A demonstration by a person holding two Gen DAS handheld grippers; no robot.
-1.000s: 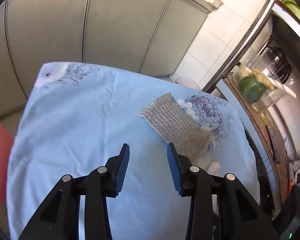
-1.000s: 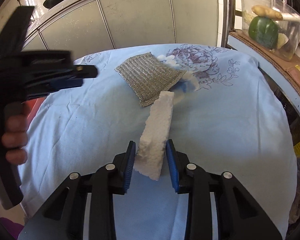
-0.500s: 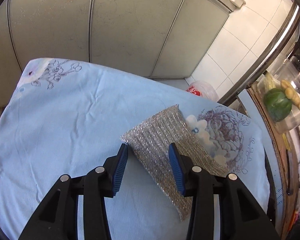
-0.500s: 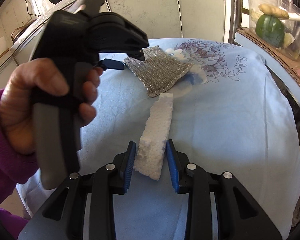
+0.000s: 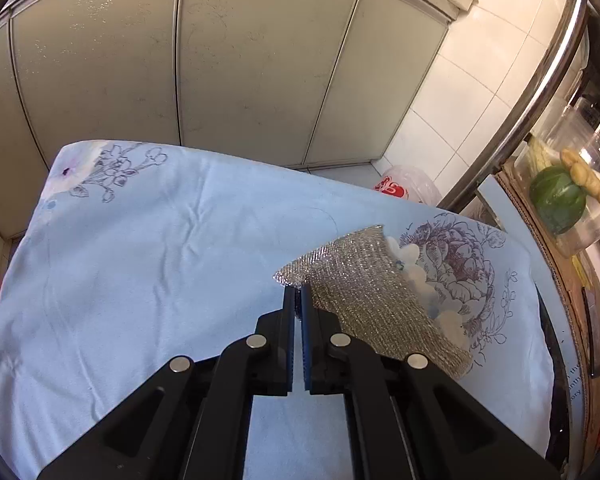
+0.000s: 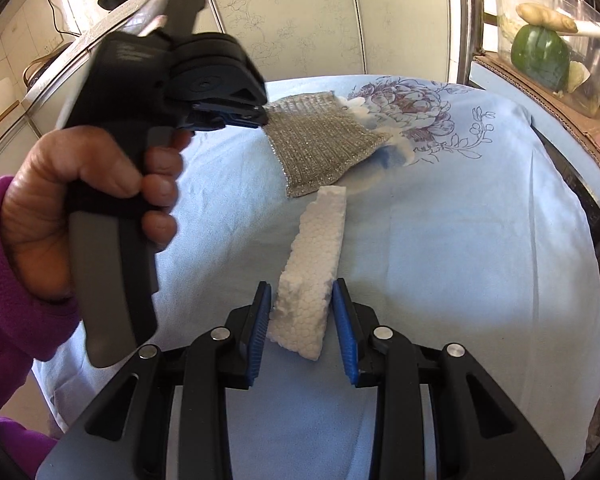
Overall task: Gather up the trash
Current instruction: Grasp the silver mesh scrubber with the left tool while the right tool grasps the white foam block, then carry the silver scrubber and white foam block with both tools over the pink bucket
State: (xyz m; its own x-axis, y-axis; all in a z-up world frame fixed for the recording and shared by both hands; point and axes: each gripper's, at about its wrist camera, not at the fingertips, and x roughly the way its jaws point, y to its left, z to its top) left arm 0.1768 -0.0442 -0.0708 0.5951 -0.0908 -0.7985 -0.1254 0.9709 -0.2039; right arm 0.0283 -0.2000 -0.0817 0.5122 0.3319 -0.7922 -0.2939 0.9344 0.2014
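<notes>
Seen from the left wrist, the left gripper point(image 5: 296, 300) has just been closing and now pinches the near corner of the silver mesh cloth point(image 5: 364, 292), its jaws almost together with the mesh between them. The cloth spreads away toward two o'clock over the blue floral sheet point(image 5: 140, 280), partly covering some white scraps point(image 5: 410, 256). A plastic bag point(image 5: 404, 188) peeks past the sheet's far edge at one o'clock, and a clear tub of vegetables point(image 5: 572, 196) sits at three o'clock.

From the right wrist, the right gripper point(image 6: 302, 320) clasps a white foam block point(image 6: 312, 276) that points toward twelve o'clock, its far end just beside the mesh cloth point(image 6: 320, 140). At ten o'clock a hand point(image 6: 80, 208) in a magenta sleeve point(image 6: 4, 300) squeezes the left tool's handle, the tip on the cloth's corner.
</notes>
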